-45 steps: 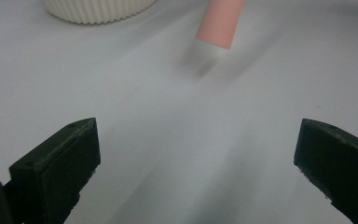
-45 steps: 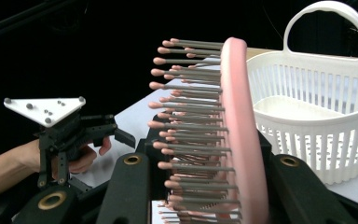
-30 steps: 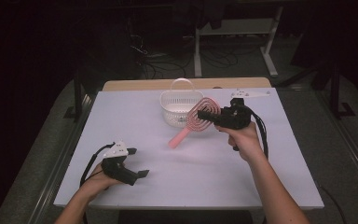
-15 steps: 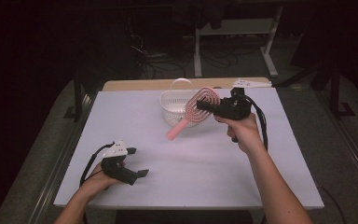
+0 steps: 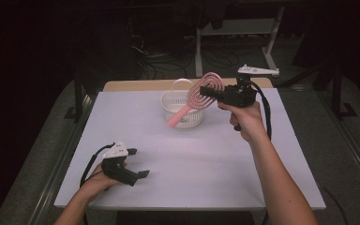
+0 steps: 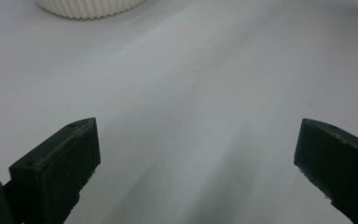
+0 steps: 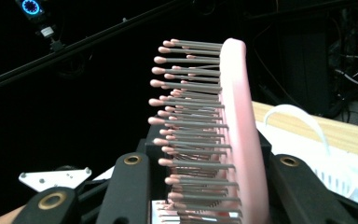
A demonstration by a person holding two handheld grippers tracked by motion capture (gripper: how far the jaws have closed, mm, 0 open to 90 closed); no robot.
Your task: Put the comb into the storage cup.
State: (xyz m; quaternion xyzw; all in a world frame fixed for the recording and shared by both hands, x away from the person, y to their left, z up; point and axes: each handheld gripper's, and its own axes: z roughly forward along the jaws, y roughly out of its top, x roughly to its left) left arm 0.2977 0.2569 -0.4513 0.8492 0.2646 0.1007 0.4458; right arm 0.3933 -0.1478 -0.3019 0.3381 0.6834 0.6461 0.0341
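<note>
Pink hairbrush (image 5: 198,99) clamped by its head in right tool (image 5: 214,93), handle slanting down over white basket (image 5: 182,110), left tool (image 5: 144,174) wide, empty.

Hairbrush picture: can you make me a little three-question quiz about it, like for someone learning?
1. True or false: the pink hairbrush lies flat on the table.
2. Which gripper holds the hairbrush: A left gripper, B right gripper?
3. Fill in: the hairbrush handle points down toward the white ____.

Key: 1 false, it is lifted up. 2 B. 3 basket.
</note>
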